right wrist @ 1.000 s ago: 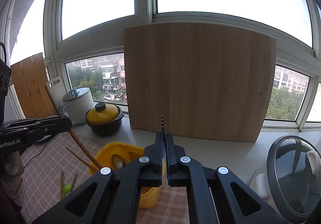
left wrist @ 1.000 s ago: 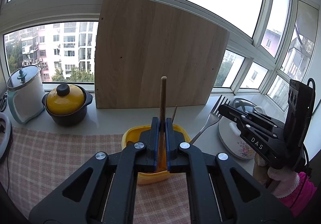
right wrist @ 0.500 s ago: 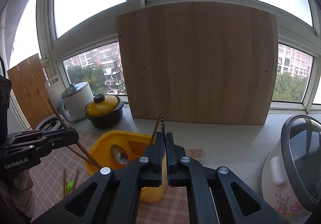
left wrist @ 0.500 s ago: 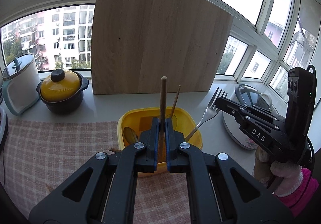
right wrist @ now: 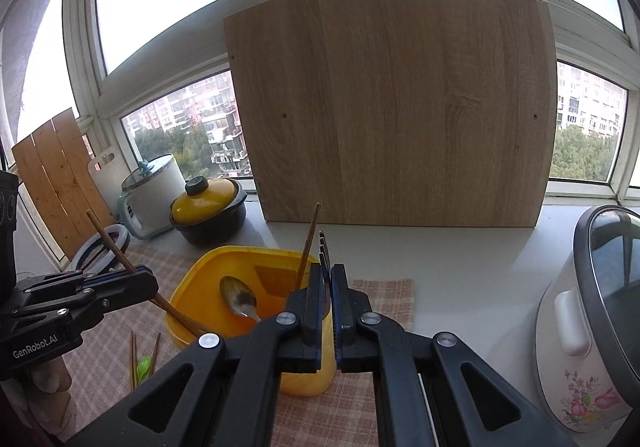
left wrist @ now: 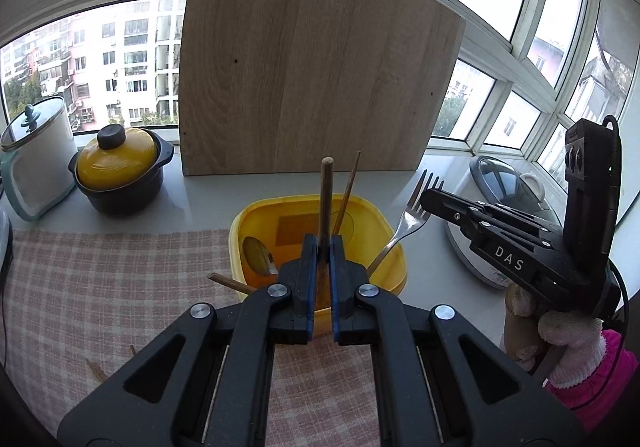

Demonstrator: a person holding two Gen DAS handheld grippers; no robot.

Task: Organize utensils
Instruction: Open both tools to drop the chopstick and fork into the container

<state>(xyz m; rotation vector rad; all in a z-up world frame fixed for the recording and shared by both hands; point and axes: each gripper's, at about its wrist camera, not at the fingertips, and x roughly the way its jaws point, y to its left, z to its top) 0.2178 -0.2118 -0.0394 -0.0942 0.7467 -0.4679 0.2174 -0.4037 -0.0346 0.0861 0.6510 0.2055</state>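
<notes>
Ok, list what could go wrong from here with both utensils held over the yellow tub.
1. The left gripper pinches the chopstick mid-length; released, it may tip out of the yellow tub.
2. The fork in the right gripper slants over the tub's rim and could land outside.
3. Either could knock the chopstick leaning inside.

Each of the 2 fisheye cameras sits just behind its own tool and looks forward and downward along the fingers, which fill the lower frame. The left wrist view faces the yellow container [left wrist: 318,239] from close by, with the right tool [left wrist: 430,199] entering at its right edge. The right wrist view faces the same container [right wrist: 248,287] from the other side, the left tool [right wrist: 148,283] at its left. Both share the counter [left wrist: 200,203], the upright wooden board [left wrist: 316,59] and the windows.
</notes>
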